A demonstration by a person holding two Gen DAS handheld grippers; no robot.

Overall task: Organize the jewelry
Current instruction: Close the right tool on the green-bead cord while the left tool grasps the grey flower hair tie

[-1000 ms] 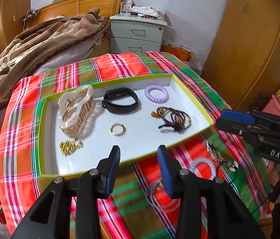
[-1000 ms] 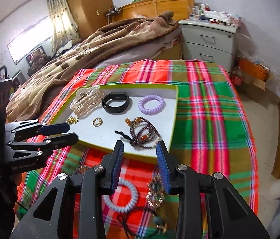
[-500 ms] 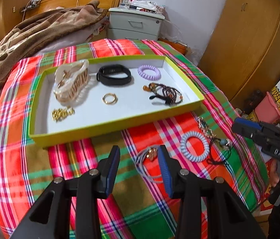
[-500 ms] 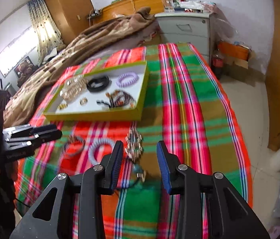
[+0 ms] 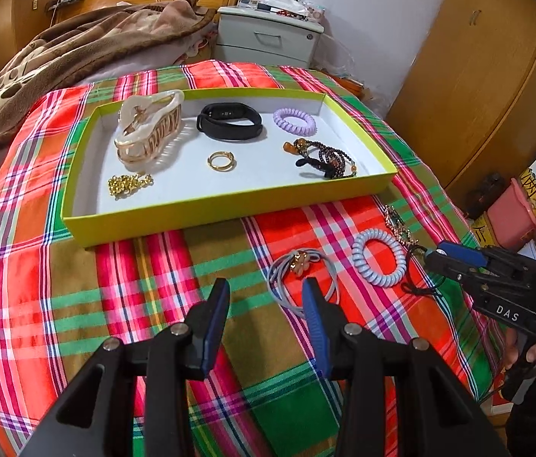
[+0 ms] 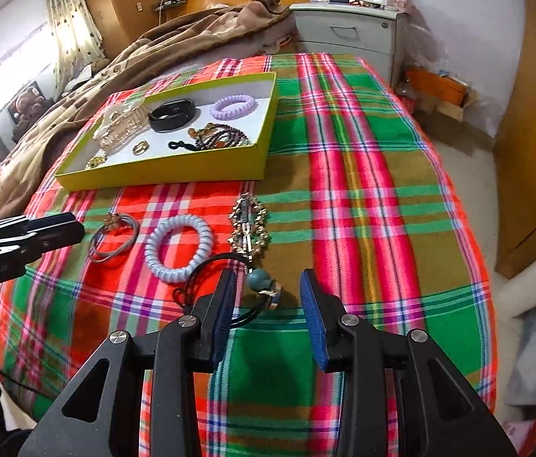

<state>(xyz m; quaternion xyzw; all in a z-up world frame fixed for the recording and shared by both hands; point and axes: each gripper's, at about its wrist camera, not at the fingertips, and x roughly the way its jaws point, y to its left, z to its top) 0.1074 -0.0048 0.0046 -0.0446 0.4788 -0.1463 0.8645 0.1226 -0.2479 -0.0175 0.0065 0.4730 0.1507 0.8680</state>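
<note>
Clearly both tools are spread and empty: the left tool (image 5: 264,293), at the bottom centre of its own view, hangs with its blue pads apart over the plaid cloth, and the right tool (image 6: 268,289) does the same in its view, nothing pinched in either. Just ahead of the left tool, touching its right pad in the picture, lies the grey elastic hair tie with a small gold charm (image 5: 300,272); it looks limp and light, so a pinch across the doubled cords beside the charm should lift it, though thin loops can slide out of smooth pads. Between the right tool's pads in the lower middle of its frame sits the black cord necklace with a teal bead (image 6: 260,280); the cord is floppy and will dangle, so the bead or the metal fitting next to it seems the firmest hold. Further up, the pale blue coiled plastic hair ring (image 6: 178,247) is springy and fat enough to squeeze across one side of its coil, and the gold and silver linked chain piece (image 6: 248,224) just right of it is likely heavier and slippery, best taken at the middle of the bunch. Beyond them, in the upper left of the right view, the yellow-green shallow cardboard tray (image 6: 161,169) already holds several pieces and looks to be where these four go.
</note>
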